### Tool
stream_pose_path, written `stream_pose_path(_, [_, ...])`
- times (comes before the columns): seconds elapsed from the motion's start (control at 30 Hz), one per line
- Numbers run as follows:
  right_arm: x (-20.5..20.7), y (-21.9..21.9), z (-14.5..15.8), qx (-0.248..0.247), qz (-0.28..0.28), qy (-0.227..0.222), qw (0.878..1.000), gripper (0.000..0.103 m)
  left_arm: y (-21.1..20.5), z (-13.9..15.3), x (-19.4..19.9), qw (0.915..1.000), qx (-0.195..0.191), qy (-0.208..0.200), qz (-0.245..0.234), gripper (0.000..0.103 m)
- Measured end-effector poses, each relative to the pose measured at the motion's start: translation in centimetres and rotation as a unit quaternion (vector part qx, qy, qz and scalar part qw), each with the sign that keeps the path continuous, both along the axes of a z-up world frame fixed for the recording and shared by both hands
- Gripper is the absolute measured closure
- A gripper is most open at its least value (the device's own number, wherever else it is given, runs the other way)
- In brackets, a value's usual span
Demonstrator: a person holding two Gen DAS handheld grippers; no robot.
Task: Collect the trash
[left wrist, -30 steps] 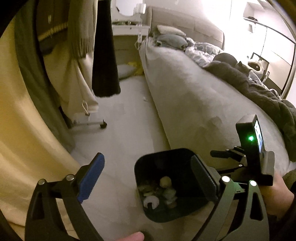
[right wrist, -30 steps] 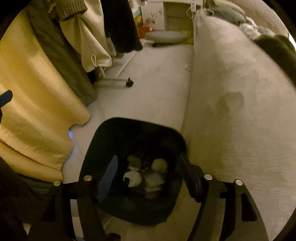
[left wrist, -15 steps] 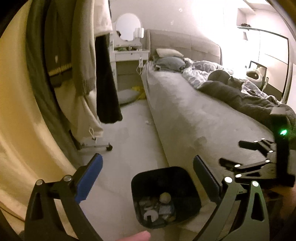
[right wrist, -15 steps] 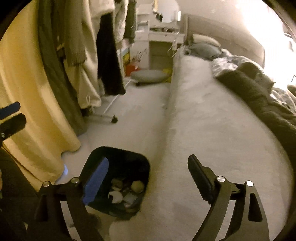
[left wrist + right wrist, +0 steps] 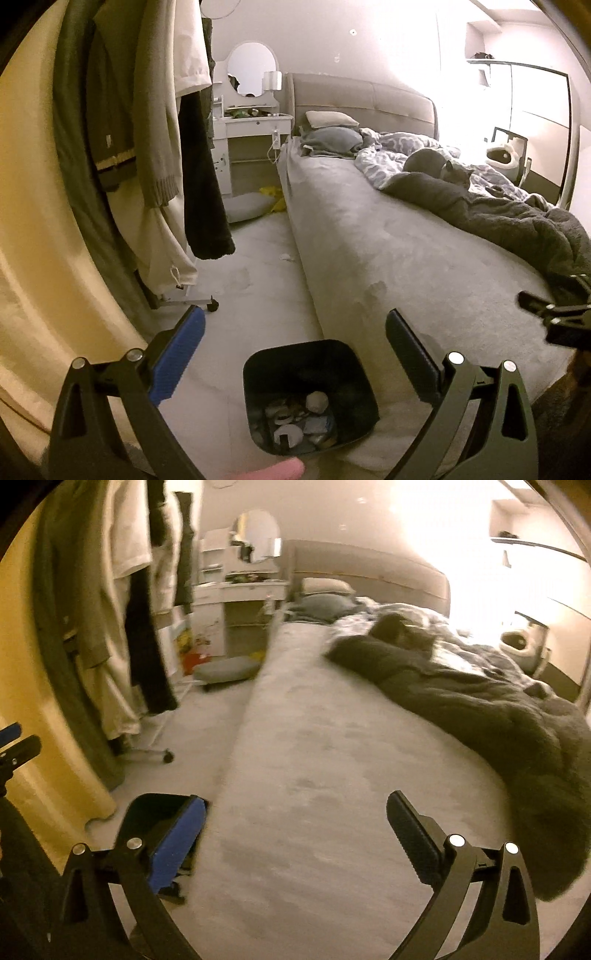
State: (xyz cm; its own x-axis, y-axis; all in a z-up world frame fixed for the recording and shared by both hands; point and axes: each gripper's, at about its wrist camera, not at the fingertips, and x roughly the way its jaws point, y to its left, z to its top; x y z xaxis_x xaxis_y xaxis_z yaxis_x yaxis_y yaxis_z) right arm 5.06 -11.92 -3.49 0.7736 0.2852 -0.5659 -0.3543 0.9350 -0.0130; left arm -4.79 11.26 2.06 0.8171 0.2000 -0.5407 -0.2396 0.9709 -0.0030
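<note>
The black bin (image 5: 310, 397), holding scraps of trash (image 5: 299, 421), is standing on the floor against the bed (image 5: 369, 258). The left gripper (image 5: 295, 343) is being held wide open above it, empty. The right gripper (image 5: 295, 823), its jaws just having been opening, is being held empty over the bed.

There were two tools (image 5: 295, 350) (image 5: 295, 834), one black bin (image 5: 310, 395), one bed (image 5: 369, 258), one grey cat (image 5: 439, 166), two pillows (image 5: 330, 119) (image 5: 332, 140), one round mirror (image 5: 252, 68) and one floor cushion (image 5: 245, 206).
</note>
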Motion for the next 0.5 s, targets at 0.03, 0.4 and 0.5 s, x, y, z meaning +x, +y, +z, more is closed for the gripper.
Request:
stream_pose_path(0.03, [-0.2, -0.8, 0.1, -0.001, -0.010, -0.001, 1.000, 0.004, -0.1, 0.0, 0.0, 1.0000, -0.003, -0.002, 0.000, 0.003])
stream_pose_path(0.4, [-3.7, -7.0, 1.9, 0.003, -0.078, 0.011, 0.997, 0.003, -1.0, 0.2, -0.1, 0.9997, -0.014, -0.005, -0.019, 0.003])
stream_pose_path(0.5, [-4.6, -7.1, 2.6, 0.003, -0.072, 0.019, 0.997, 0.003, -1.2, 0.1, -0.1, 0.9994, -0.023, 0.003, -0.026, 0.003])
